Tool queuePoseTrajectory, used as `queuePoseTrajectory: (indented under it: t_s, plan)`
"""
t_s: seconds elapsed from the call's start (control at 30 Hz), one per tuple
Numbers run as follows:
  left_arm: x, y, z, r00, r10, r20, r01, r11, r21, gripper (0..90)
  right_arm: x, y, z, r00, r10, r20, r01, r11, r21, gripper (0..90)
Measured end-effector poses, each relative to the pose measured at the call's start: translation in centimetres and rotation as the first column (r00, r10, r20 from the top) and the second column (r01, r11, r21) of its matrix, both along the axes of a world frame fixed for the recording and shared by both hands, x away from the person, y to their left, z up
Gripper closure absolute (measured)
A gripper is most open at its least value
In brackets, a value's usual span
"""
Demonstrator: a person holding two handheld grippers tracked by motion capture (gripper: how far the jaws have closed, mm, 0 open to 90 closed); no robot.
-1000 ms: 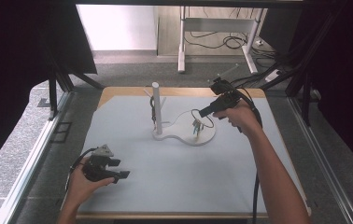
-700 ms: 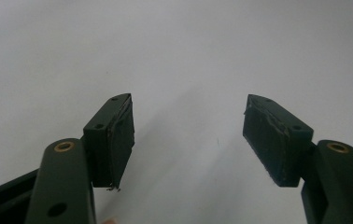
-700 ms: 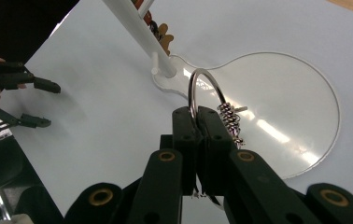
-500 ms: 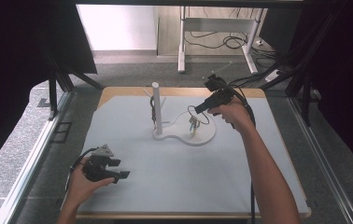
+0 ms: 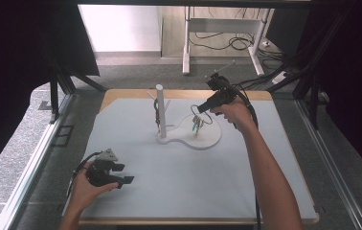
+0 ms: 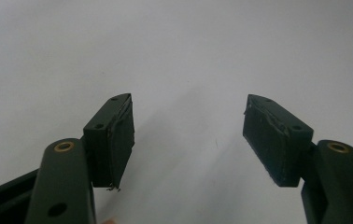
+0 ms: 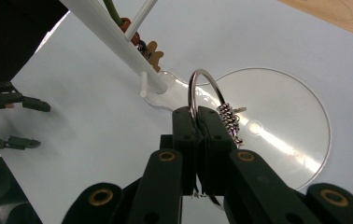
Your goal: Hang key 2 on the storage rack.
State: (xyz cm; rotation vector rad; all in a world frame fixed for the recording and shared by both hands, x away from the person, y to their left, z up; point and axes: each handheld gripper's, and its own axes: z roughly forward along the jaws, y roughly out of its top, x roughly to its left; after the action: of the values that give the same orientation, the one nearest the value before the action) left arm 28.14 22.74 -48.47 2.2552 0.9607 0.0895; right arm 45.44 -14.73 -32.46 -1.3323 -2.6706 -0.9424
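Our right hand-held gripper (image 7: 197, 116) pinches a key ring (image 7: 201, 88), chain hanging, above the round dish (image 7: 286, 121) of the white stand (image 5: 188, 136) on the bench (image 5: 169, 187). A pole (image 5: 160, 108) rises beside it. Our left hand-held gripper (image 6: 187, 135) rests spread near the front edge, holding nothing.

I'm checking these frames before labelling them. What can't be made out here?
- Charms under the key ring: in the right gripper view the right tool covers them; in the high view they are too small to identify.
- Items hung on the stand: cut off by the top edge in the right gripper view, tiny in the high view.
- Left tool: nothing between its jaws.
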Motion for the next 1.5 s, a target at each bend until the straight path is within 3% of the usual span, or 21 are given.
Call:
queuePoseTrajectory:
  t_s: [0.63, 1.03, 1.5]
  plan:
    - [0.1, 0.0, 0.0, 1.0000, -0.003, 0.000, 0.003, 0.9999, -0.011, 34.4, 1.9, 2.4, 0.9, 0.9992, 0.034, -0.020, -0.036, 0.995, -0.098, 87.0]
    - [0.1, 0.0, -0.1, 0.9999, -0.009, -0.005, 0.009, 0.9999, -0.012, 34.4, 3.4, 3.8, 1.8, 0.9994, 0.032, -0.010, -0.033, 0.992, -0.120, 87.0]
    - [0.1, 0.0, 0.0, 0.9999, -0.015, -0.001, 0.015, 0.9996, -0.023, 34.4, 4.8, 5.4, 1.8, 0.9995, 0.032, -0.002, -0.032, 0.993, -0.113, 87.0]
